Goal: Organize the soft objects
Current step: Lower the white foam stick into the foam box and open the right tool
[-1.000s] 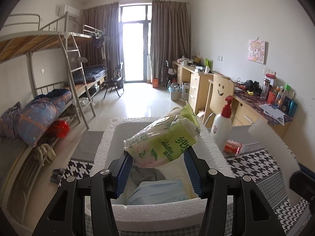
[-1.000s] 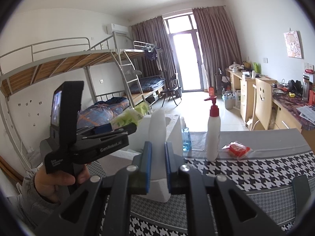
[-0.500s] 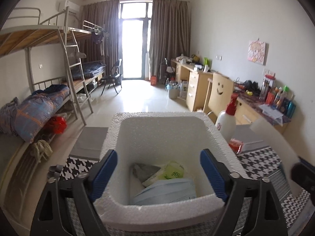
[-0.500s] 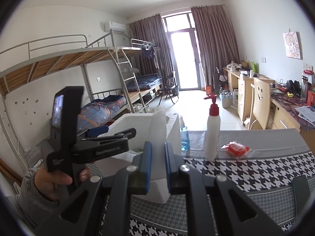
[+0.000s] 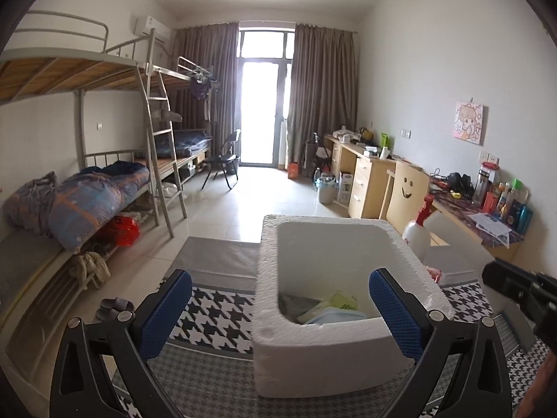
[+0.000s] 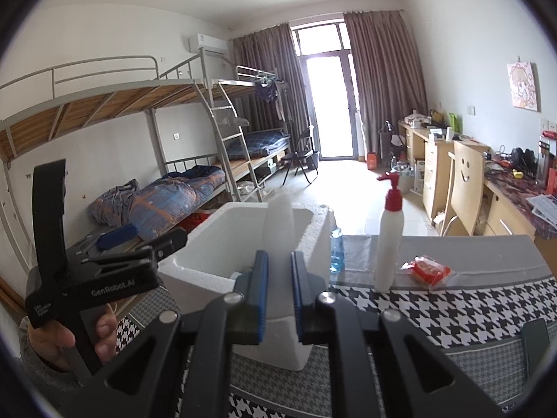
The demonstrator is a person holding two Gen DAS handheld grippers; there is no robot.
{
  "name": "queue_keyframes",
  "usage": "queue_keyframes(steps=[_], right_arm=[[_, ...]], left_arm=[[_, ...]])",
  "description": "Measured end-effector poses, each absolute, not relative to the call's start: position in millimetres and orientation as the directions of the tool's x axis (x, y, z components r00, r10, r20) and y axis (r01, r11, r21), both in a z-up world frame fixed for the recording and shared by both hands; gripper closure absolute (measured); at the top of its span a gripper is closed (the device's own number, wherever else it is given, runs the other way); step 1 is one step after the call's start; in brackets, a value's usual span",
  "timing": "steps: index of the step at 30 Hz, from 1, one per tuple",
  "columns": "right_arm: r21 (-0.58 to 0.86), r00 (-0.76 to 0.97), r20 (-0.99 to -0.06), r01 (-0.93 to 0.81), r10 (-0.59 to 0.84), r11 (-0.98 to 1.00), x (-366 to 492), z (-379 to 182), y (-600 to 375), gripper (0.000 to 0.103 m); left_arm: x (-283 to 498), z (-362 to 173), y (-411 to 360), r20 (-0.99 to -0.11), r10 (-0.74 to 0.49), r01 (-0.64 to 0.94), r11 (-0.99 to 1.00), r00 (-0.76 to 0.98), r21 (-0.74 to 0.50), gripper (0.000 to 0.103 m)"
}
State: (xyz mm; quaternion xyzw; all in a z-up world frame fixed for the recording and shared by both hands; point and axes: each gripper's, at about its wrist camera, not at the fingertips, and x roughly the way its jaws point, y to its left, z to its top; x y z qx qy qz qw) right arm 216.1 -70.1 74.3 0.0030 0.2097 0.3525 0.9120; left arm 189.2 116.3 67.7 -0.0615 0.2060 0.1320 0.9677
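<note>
Soft packs in, lid to go

Our left gripper (image 5: 280,308) is opening, empty, beside the foam box (image 5: 327,358); inside lie the soft packs (image 5: 330,310) (three, maybe). Right gripper (image 6: 278,292) clamps the foam lid (image 6: 280,230).

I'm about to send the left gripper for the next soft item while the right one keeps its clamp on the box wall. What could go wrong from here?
1. The white foam box looks light; the right gripper is clamped on its near wall, so a tug could tip it or crack the foam.
2. The tall white pump bottle with a red top stands beside the red plastic packet; reaching for the packet could topple it.
3. The left gripper, its jaws opening with nothing between them, is close to the box rim and could clip it.
</note>
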Motion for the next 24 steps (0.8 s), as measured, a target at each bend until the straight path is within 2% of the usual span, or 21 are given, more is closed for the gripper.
queue_keyframes(steps=[14,24], right_arm=[[0.118,0.632,-0.408,-0.679,0.659,0.725,229,79,-29,0.087],[0.118,0.606,-0.432,-0.696,0.668,0.708,239,73,-9,0.087]], left_arm=[[161,58,143,-0.401,0.327,-0.377,0.925,0.856,-0.050,0.001],[146,49,158,-0.410,0.343,-0.405,0.911,0.845,-0.074,0.001]])
